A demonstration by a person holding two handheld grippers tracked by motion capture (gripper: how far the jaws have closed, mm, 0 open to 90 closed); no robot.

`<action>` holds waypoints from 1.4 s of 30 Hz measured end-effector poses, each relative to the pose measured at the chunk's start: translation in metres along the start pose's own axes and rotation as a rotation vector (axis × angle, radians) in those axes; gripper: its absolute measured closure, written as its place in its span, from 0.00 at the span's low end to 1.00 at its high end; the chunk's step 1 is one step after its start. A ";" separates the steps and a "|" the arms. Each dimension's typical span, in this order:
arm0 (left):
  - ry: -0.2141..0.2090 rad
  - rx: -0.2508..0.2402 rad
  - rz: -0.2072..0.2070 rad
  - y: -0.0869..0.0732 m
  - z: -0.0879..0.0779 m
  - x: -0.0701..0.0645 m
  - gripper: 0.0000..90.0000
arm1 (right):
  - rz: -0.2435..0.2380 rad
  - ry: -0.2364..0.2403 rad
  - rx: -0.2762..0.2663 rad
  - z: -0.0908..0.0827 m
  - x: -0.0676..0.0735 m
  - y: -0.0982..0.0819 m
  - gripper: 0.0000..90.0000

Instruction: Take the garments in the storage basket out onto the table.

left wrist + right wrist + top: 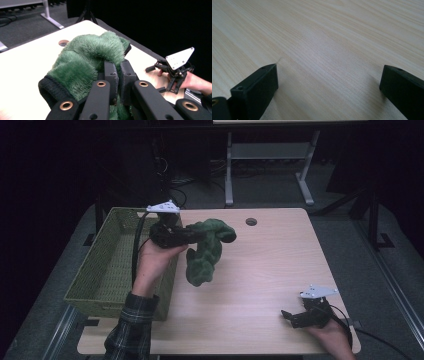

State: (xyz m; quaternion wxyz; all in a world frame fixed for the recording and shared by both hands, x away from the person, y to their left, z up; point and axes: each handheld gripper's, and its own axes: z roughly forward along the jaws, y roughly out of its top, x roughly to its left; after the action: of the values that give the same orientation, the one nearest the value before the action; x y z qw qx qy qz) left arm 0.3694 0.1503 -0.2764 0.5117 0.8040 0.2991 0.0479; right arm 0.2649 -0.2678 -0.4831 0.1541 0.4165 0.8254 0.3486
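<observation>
A fluffy green glove with a dark knit cuff hangs above the wooden table, just right of the green wicker basket. My left gripper is shut on it, pinching the plush near the top while the rest droops down. In the left gripper view the glove bulges over the two close-set fingers. My right gripper rests low at the table's front right, open, with bare wood between its fingertips; it is also seen in the left gripper view.
The basket stands at the table's left edge, its inside dark and unclear. A round cable hole sits near the table's far edge. Behind the table stand a desk frame and dark floor.
</observation>
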 end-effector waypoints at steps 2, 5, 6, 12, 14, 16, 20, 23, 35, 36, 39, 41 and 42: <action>-0.008 0.013 0.002 -0.003 0.007 -0.001 0.96 | -0.001 0.000 0.000 0.000 0.000 0.000 0.02; -0.017 0.029 -0.001 -0.009 0.020 -0.005 0.96 | -0.001 0.000 -0.001 0.000 0.000 0.000 0.02; -0.021 0.032 0.001 -0.011 0.024 -0.006 0.96 | -0.002 0.000 -0.001 0.000 0.000 0.000 0.02; -0.040 0.087 -0.004 -0.025 0.049 -0.014 0.96 | -0.002 0.000 -0.001 0.000 0.000 0.000 0.02; -0.050 0.102 -0.004 -0.030 0.056 -0.016 0.96 | -0.002 0.000 0.000 0.000 0.000 0.000 0.02; -0.055 0.116 -0.012 -0.035 0.064 -0.018 0.96 | -0.003 -0.001 0.000 0.000 0.000 0.000 0.02; -0.073 0.141 -0.021 -0.045 0.079 -0.021 0.96 | -0.002 -0.001 0.000 0.000 0.000 0.000 0.02; -0.084 0.156 -0.034 -0.052 0.090 -0.023 0.96 | -0.003 -0.001 0.000 0.000 0.000 0.000 0.02; -0.134 0.241 -0.052 -0.083 0.149 -0.032 0.96 | -0.003 -0.001 0.000 0.000 0.000 0.000 0.02; -0.138 0.247 -0.052 -0.085 0.154 -0.032 0.96 | -0.003 -0.001 0.000 0.000 0.000 0.000 0.02; -0.142 0.260 -0.061 -0.090 0.167 -0.033 0.95 | -0.003 -0.001 0.000 0.000 0.000 0.000 0.02; -0.144 0.267 -0.064 -0.092 0.176 -0.034 0.95 | -0.003 0.000 0.000 0.000 0.000 0.000 0.02; -0.145 0.277 -0.060 -0.093 0.181 -0.034 0.95 | -0.003 0.000 0.000 0.000 0.000 0.000 0.02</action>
State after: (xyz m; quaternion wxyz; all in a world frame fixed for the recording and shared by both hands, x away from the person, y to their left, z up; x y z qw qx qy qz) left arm 0.3706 0.0159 -0.4338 0.4173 0.8589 0.2893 -0.0673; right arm 0.2650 -0.2679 -0.4832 0.1547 0.4154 0.8259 0.3483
